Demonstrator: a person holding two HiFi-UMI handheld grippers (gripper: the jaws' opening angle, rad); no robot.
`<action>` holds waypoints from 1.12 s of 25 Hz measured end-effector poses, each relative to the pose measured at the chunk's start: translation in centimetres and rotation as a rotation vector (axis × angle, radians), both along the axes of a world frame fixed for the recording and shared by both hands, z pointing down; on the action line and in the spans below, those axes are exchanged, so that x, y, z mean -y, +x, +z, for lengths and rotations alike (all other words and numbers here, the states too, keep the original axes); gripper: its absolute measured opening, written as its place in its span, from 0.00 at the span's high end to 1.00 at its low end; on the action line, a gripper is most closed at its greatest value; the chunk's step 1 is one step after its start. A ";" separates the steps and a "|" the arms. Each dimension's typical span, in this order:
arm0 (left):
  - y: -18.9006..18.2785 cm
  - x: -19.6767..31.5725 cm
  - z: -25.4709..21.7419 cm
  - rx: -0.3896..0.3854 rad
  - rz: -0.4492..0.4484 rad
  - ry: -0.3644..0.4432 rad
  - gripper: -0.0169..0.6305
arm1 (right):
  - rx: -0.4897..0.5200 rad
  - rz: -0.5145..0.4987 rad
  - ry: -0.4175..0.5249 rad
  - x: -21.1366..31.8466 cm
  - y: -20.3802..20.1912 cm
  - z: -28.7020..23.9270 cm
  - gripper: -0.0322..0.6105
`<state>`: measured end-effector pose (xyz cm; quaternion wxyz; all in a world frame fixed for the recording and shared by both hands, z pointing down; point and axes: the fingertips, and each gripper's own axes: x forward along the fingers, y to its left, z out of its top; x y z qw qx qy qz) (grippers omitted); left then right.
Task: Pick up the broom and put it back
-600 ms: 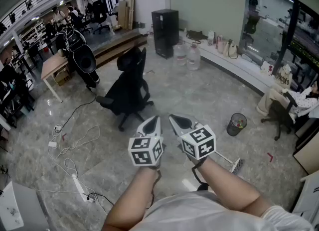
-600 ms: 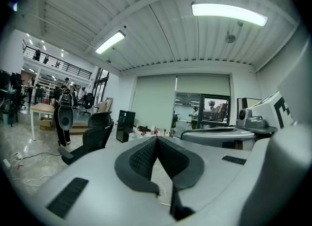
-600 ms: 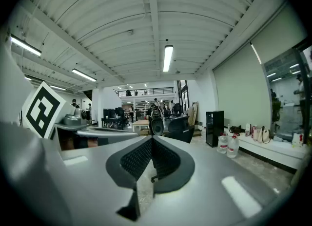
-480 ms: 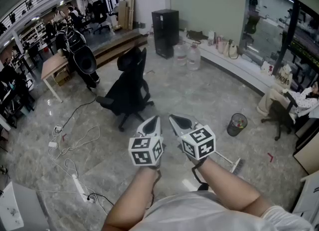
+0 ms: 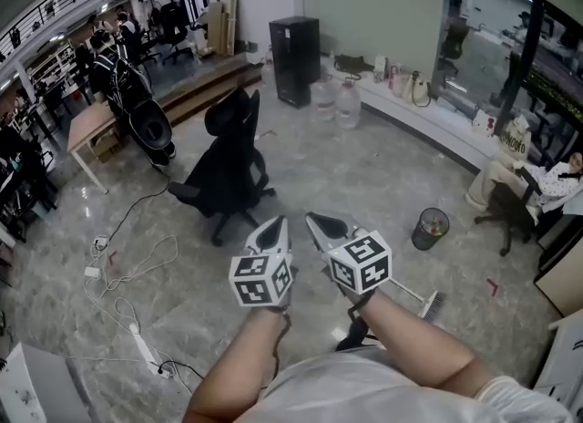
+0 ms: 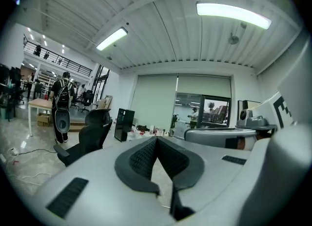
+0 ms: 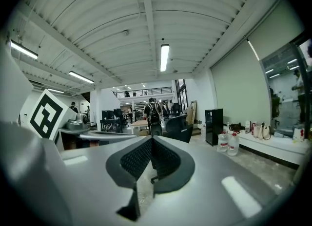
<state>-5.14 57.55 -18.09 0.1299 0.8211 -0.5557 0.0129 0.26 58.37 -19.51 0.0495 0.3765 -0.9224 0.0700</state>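
Nothing has been picked up yet. The broom (image 5: 434,304) lies flat on the marble floor (image 5: 364,175) at the lower right of the head view. Its brush end shows just beyond the person's right forearm, and its thin pale handle runs back toward the lower centre. The arm covers most of the handle, so its full length is only a guess. Both tools are held side by side in the middle of the frame, above the floor and well apart from the broom. The left gripper (image 5: 273,229) has its fingers (image 6: 140,159) pressed together at the tips, with nothing between them. The right gripper (image 5: 325,224) is the same, its fingers (image 7: 135,159) closed tip to tip and empty, pointing out over the room toward a black office chair (image 5: 223,168) at centre left. A waste bin (image 5: 429,228) stands at the right, and loose cables (image 5: 127,271) trail across the left. The step in hand looks like the approach. The next move calls for turning toward the lower right and bending down. One gripper's fingers must then part enough to straddle the handle and close on it near the middle, so the broom lifts level. Where the broom should go back is not evident here.
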 end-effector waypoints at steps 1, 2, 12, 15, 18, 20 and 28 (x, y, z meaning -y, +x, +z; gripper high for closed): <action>0.1 0.6 0.2 -0.001 -0.001 0.002 0.97 | -0.001 0.002 -0.002 0.6 0.2 0.3 0.95; 0.2 1.3 0.4 0.003 -0.001 0.003 0.97 | -0.001 0.005 -0.003 1.3 0.4 0.5 0.95; 1.9 12.7 5.5 0.086 0.004 -0.045 0.97 | 0.008 -0.016 -0.046 12.9 1.8 6.3 0.95; 2.6 18.9 7.9 0.109 -0.011 -0.046 0.97 | -0.002 -0.028 -0.072 18.9 2.7 9.7 0.95; 3.8 26.3 10.6 0.119 -0.021 -0.074 0.97 | 0.003 -0.041 -0.121 26.2 4.0 12.9 0.95; 5.1 31.2 12.3 0.136 -0.024 -0.109 0.97 | -0.001 -0.056 -0.159 31.2 5.3 14.3 0.95; 7.9 45.8 18.8 0.129 -0.086 -0.252 0.97 | -0.060 -0.131 -0.282 46.7 10.7 20.8 0.95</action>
